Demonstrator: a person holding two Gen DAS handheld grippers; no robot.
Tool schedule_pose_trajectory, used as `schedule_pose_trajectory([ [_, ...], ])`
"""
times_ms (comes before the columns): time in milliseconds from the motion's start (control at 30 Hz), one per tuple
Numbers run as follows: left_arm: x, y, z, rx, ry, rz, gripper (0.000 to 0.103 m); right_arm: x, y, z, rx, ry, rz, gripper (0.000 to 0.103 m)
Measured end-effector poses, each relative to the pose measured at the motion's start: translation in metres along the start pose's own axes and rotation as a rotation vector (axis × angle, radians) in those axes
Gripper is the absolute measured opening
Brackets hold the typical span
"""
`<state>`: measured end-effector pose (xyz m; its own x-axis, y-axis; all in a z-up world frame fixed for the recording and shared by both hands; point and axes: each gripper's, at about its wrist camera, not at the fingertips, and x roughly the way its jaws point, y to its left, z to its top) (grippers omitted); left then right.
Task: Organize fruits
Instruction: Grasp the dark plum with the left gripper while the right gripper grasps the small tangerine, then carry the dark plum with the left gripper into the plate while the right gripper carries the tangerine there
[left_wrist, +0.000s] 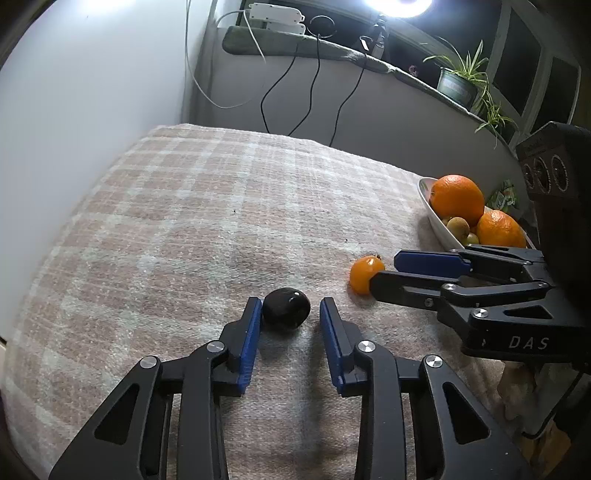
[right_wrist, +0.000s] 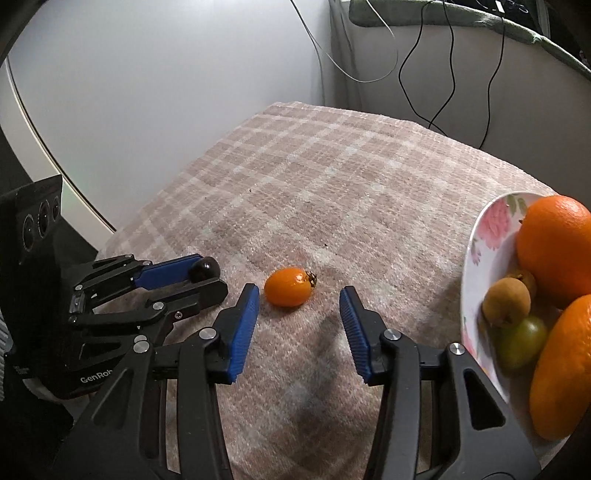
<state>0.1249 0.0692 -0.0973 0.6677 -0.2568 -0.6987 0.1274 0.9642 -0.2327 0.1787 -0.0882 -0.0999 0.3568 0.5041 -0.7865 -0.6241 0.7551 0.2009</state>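
A dark, near-black fruit (left_wrist: 286, 307) lies on the checked cloth between the open fingers of my left gripper (left_wrist: 290, 314); the left pad is close to it. It also shows in the right wrist view (right_wrist: 204, 268). A small orange fruit (right_wrist: 290, 287) lies just ahead of my open right gripper (right_wrist: 297, 301), nearer its left finger. In the left wrist view this fruit (left_wrist: 364, 274) sits at the tip of the right gripper (left_wrist: 384, 269). A flowered plate (right_wrist: 480, 258) at the right holds two oranges (right_wrist: 554, 243), brownish fruits and a green one.
The checked cloth (left_wrist: 221, 206) covers the table up to a white wall at the left and a grey wall at the back. Cables hang down the back wall. A sill with a potted plant (left_wrist: 461, 79) runs above the plate.
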Motion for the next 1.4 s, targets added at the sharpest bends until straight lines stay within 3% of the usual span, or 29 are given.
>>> schedule_pose_trajectory([
  [367, -0.001, 0.001, -0.001, 0.001, -0.004, 0.005, 0.024, 0.014, 0.007, 0.004, -0.029, 0.025, -0.012, 0.048],
  [400, -0.001, 0.001, -0.001, 0.002, -0.004, 0.007, 0.024, 0.015, 0.008, 0.004, -0.033, 0.025, -0.015, 0.046],
  [467, -0.001, 0.000, -0.001, 0.004, -0.005, 0.010, 0.024, 0.015, 0.010, 0.003, -0.044, 0.028, -0.020, 0.033],
  [667, -0.003, -0.001, -0.001, 0.008, -0.008, 0.012, 0.024, 0.012, 0.010, 0.001, -0.041, 0.019, -0.020, 0.031],
  [1100, -0.017, -0.005, 0.002, -0.012, -0.041, -0.026, 0.024, -0.042, 0.008, -0.007, -0.042, -0.084, 0.001, 0.031],
  [1400, -0.022, -0.031, 0.015, 0.013, -0.077, -0.079, 0.024, -0.095, -0.018, -0.019, -0.017, -0.159, -0.023, 0.031],
])
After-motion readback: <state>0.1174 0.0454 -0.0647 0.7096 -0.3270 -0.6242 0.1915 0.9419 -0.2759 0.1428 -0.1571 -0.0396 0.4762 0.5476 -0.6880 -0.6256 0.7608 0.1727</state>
